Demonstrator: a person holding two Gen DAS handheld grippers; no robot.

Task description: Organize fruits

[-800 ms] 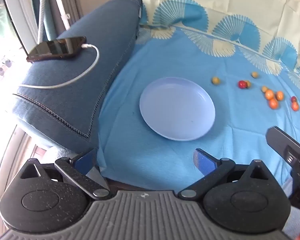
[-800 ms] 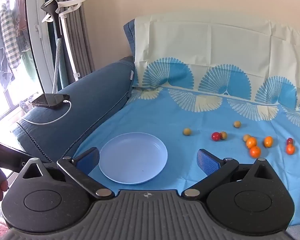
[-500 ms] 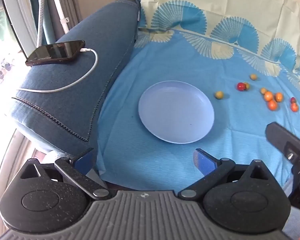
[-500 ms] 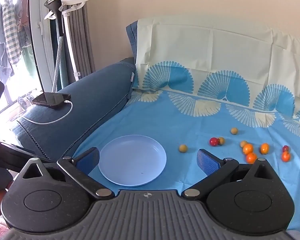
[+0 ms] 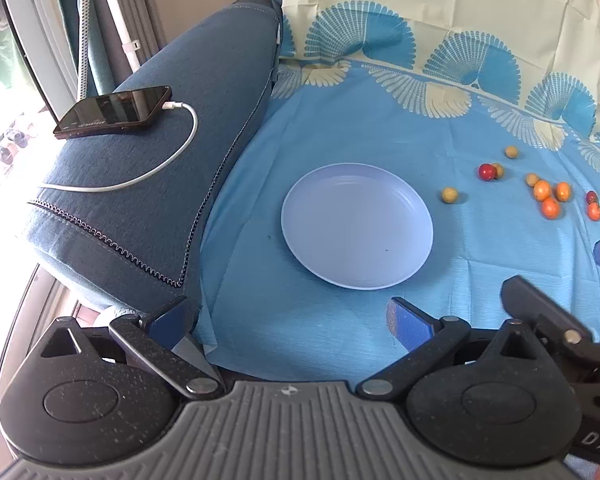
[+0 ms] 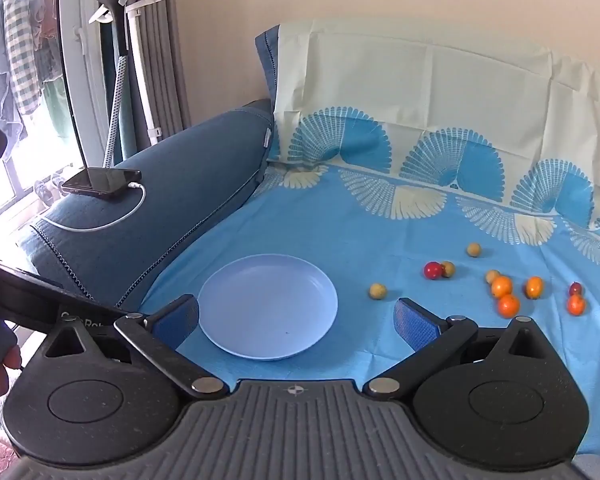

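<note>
Both grippers spread wide, nothing between the fingers: left gripper (image 5: 290,320) tipped steeply down over the near edge of the blue cloth (image 5: 340,120), right gripper (image 6: 296,320) beside it, aimed lower than level. An empty pale plate (image 5: 356,226) lying flat on the cloth, just ahead of both. Small fruits scattered to the right of the plate, none on it: a yellowish fruit (image 6: 377,291) nearest, a red fruit (image 6: 432,270) touching another yellowish one, oranges (image 6: 501,286) clustered further right. Phone (image 5: 114,111) on the blue armrest (image 5: 140,208), well apart from the fruit (white cable plugged in).
</note>
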